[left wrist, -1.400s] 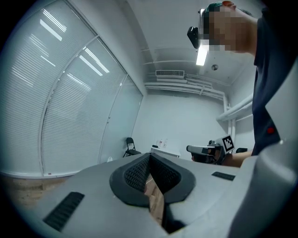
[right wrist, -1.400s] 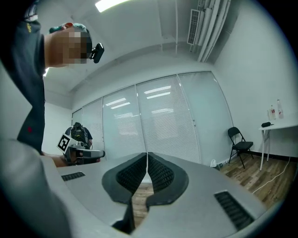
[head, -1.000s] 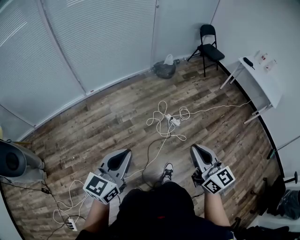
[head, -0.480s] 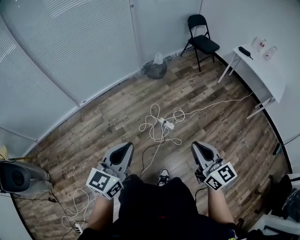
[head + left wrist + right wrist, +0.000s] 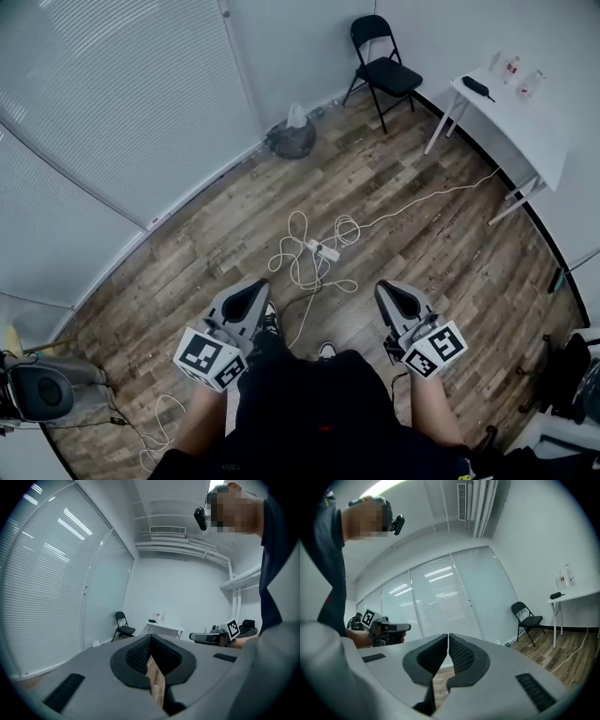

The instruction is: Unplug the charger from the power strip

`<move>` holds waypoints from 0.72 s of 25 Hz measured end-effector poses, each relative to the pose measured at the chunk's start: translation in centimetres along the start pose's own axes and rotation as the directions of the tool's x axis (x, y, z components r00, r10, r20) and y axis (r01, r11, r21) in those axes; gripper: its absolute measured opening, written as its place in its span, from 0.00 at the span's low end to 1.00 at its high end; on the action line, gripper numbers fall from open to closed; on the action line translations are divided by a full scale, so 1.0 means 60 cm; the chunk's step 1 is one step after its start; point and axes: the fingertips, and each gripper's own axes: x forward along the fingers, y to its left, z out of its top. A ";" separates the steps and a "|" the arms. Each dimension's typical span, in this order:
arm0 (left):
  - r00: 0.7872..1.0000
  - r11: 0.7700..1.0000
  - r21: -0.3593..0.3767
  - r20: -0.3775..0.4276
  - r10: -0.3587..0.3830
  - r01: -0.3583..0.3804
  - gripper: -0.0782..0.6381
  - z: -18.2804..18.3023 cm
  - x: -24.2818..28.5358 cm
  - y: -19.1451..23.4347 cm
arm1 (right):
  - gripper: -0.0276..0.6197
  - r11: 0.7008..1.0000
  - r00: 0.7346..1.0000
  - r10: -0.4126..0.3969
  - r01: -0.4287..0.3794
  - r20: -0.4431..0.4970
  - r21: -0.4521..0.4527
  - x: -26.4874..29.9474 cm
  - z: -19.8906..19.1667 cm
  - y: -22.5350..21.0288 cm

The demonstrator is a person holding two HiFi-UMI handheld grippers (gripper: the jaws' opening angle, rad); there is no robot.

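A white power strip (image 5: 325, 250) lies on the wood floor amid loops of white cable (image 5: 298, 265), ahead of the person. Any charger on it is too small to tell. My left gripper (image 5: 254, 290) is held at waist height at lower left, jaws shut with nothing in them; in its own view the pads meet (image 5: 150, 638). My right gripper (image 5: 387, 292) is at lower right, likewise shut and empty, its pads together (image 5: 448, 638). Both point level, well short of the strip. Each gripper view shows the other gripper (image 5: 209, 637) (image 5: 391, 628) off to the side.
A black folding chair (image 5: 379, 66) and a grey bag (image 5: 290, 137) stand by the far wall. A white table (image 5: 511, 130) with bottles is at the right, a cable running from it. A fan (image 5: 42, 392) and more cable (image 5: 159, 424) sit at lower left. The person's shoes (image 5: 325, 351) are below.
The person has walked forward: the power strip and cable have come nearer in the head view, while chair and table shifted up and left. Both grippers stayed shut.
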 end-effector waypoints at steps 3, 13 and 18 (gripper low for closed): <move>0.999 0.999 -0.006 -0.011 -0.051 0.051 0.13 -0.003 0.044 0.038 | 0.08 0.999 0.999 -0.049 0.049 0.000 0.004 0.031 -0.002 -0.028; 0.975 0.980 -0.012 -0.099 -0.198 0.198 0.13 0.002 0.154 0.300 | 0.08 0.987 0.985 -0.159 0.159 -0.074 0.003 0.293 -0.031 -0.068; 0.954 0.968 -0.008 -0.170 -0.249 0.251 0.13 -0.028 0.212 0.422 | 0.08 0.970 0.966 -0.240 0.242 -0.094 0.005 0.384 -0.061 -0.118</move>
